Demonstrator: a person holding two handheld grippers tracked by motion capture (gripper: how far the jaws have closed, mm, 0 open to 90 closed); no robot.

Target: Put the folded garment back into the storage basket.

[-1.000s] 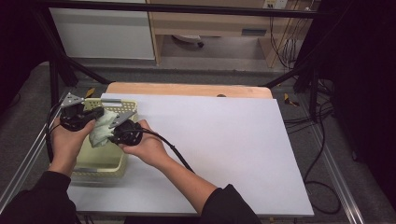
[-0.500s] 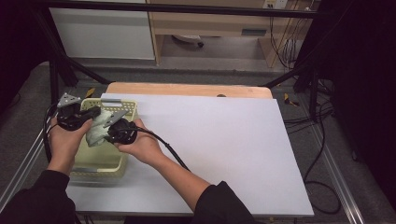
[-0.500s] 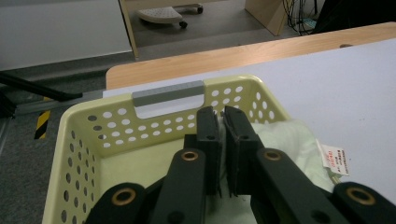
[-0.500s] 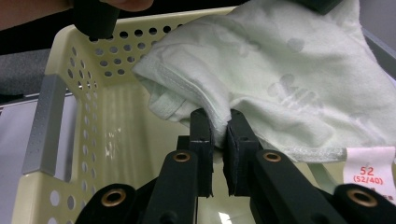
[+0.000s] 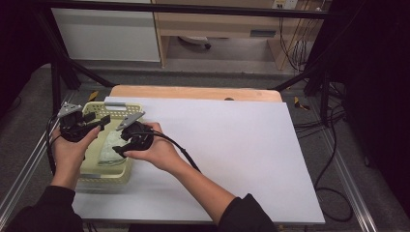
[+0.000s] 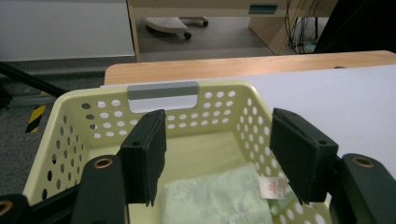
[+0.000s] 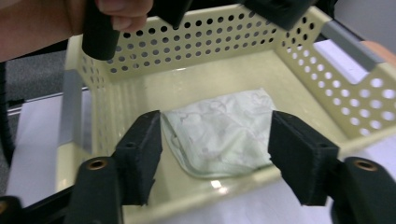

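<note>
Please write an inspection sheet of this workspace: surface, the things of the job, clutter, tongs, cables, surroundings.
Surface: white table top, bare; a wooden strip shows along its far edge.
Job's things: pale yellow perforated basket at the table's left edge; folded pale green cloth lies flat on its floor, a small white label at one corner.
Clutter: nothing seen.
Tongs: left tongs and right tongs have just been opening; both open above the basket, pads clear of the cloth.
Cables: a black cable trails from the right tongs along the forearm; more cables lie on the floor at the right.
Surroundings: black frame bars, wooden shelf unit behind, grey floor.
</note>
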